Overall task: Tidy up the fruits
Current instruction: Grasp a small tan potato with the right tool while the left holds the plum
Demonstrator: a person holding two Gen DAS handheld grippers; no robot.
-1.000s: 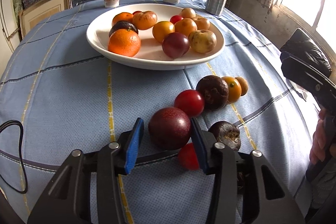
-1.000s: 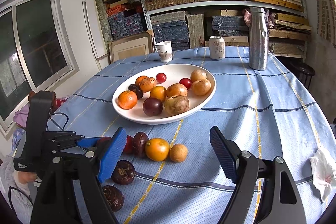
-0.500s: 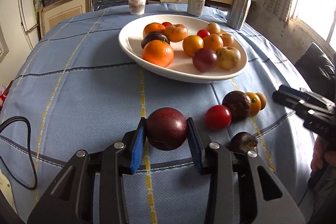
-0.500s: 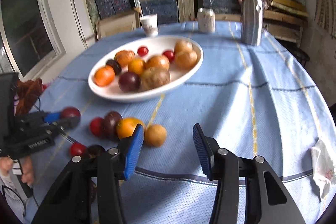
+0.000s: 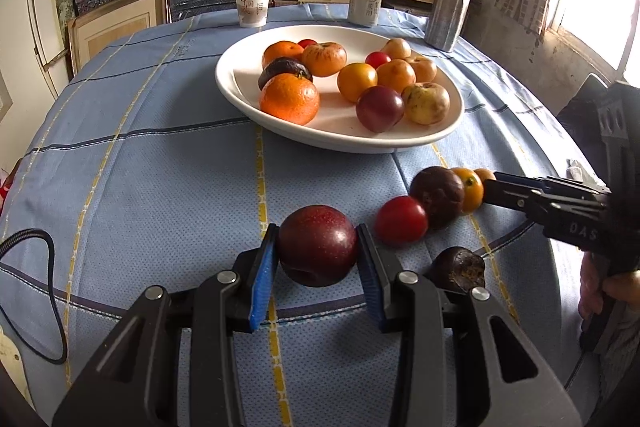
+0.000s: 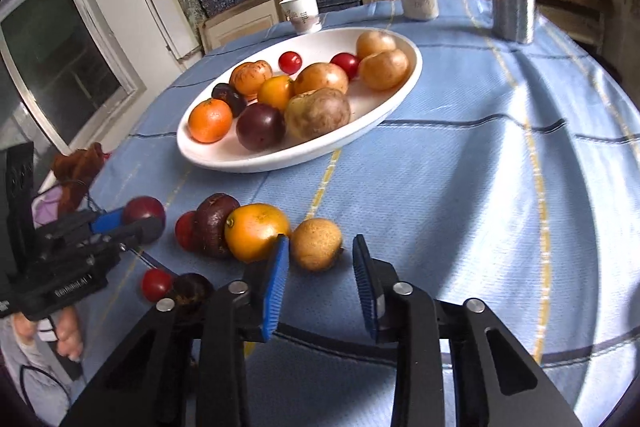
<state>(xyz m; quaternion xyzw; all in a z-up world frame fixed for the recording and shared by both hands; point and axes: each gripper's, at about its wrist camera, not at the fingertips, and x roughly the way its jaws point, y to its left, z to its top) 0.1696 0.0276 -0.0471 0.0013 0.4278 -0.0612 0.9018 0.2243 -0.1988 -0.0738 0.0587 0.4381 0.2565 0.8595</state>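
Left wrist view first: the blue checked tablecloth (image 5: 160, 163) fills the frame, with the white oval plate (image 5: 236, 87) of fruit at upper centre. At lower centre the left gripper (image 5: 317, 259) is clamped on a dark red plum (image 5: 318, 245), held clear of the cloth.

In the right wrist view, the right gripper (image 6: 320, 267) at lower centre has narrowed nearly as far as it goes around a small tan fruit (image 6: 316, 244), lying touching an orange (image 6: 256, 231); whether both pads press it cannot be told.

The likely risk: the left pad grazes the orange, so lifting could roll the loose row, or the round tan fruit could slip from a shallow pinch.
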